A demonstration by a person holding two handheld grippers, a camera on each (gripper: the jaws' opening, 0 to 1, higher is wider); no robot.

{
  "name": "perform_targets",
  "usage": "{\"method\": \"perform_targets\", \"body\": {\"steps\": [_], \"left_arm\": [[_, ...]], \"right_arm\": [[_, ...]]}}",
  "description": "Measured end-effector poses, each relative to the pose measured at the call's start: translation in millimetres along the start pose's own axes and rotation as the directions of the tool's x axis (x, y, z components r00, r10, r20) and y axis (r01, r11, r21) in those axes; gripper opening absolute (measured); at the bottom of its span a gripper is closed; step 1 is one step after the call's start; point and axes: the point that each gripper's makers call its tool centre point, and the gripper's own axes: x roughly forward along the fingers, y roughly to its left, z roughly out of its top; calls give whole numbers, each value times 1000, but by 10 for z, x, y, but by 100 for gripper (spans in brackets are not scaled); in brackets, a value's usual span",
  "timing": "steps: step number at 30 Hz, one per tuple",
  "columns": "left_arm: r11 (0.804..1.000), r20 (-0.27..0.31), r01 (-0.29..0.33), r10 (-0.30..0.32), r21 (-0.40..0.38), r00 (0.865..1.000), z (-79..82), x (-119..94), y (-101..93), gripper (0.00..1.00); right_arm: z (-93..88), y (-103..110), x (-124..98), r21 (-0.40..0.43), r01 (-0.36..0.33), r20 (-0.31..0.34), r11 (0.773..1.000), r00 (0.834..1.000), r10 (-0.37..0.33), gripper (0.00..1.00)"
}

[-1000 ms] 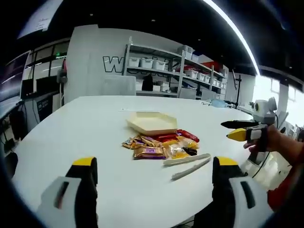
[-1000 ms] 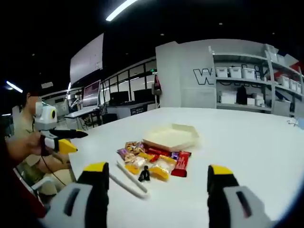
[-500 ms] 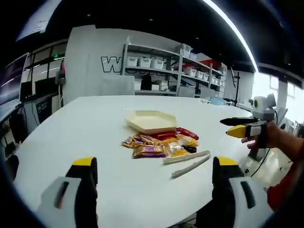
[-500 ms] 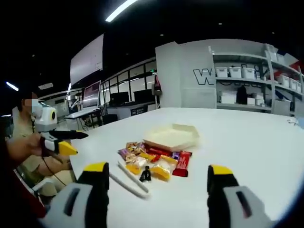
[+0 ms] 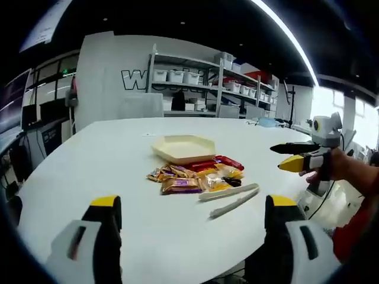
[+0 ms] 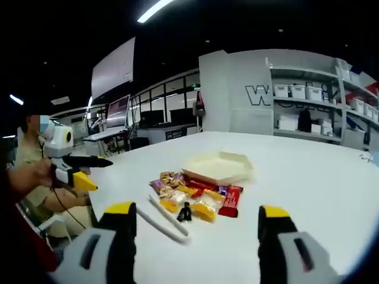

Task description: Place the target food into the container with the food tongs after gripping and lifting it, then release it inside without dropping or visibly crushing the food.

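1. Both grippers, left gripper (image 5: pixel 189 216) and right gripper (image 6: pixel 195 222), are held agape above the table (image 5: pixel 89 171); nothing is gripped.
2. Snack packets (image 5: pixel 195 174) are piled beside the tray (image 5: pixel 185 148); tongs (image 5: pixel 228 198) lie nearby; shelving (image 5: pixel 201 89) is seen behind; packet labels are illegible.

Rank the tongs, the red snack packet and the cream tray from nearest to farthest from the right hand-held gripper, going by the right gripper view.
From the right hand-held gripper:
1. Tongs, lying on the table just ahead, toward the left jaw.
2. Red snack packet, at the right edge of the snack pile.
3. Cream tray, behind the pile, farthest back.
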Motion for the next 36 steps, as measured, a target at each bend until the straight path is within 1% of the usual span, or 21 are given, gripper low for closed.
{"method": "perform_targets", "body": {"steps": [4, 7, 10, 14, 19, 23, 25, 29, 33, 36], "left_arm": [[1000, -8, 5, -5, 19, 1000, -16, 10, -27, 99], [1000, -16, 7, -6, 25, 1000, -27, 14, -39, 99], [999, -20, 14, -14, 35, 1000, -32, 16, -58, 99], [999, -49, 14, -12, 41, 999, -78, 29, -58, 99], [999, -39, 18, -17, 34, 999, -69, 37, -69, 99], [999, -46, 25, -23, 37, 999, -85, 50, -84, 99], [999, -59, 36, -34, 37, 998, -112, 60, -104, 99], [997, -60, 57, -54, 48, 997, -126, 83, -152, 99], [996, -82, 74, -70, 50, 994, -170, 116, -182, 99], [995, -85, 86, -81, 56, 993, -182, 133, -203, 99]], "right_arm": [[-6, 10, 0, -3, -7, 0, 1000, 1000, 7, 82], [-9, 7, 2, 9, -9, -1, 1000, 1000, 9, 84], [3, -2, 3, 15, -8, 11, 1000, 1000, 8, 85], [-14, 2, -2, 22, -9, 7, 1000, 1000, 9, 86], [-21, 7, 3, 26, -13, 10, 1000, 1000, 13, 87], [-50, 18, 9, 27, -18, -1, 999, 1000, 18, 88], [-64, 24, 13, 27, -21, -2, 999, 1000, 21, 89], [-93, 51, 21, 17, -30, -12, 999, 999, 31, 89], [-115, 69, 37, 7, -35, -19, 999, 999, 35, 90], [-135, 77, 55, 11, -35, -20, 999, 999, 35, 92]]}}
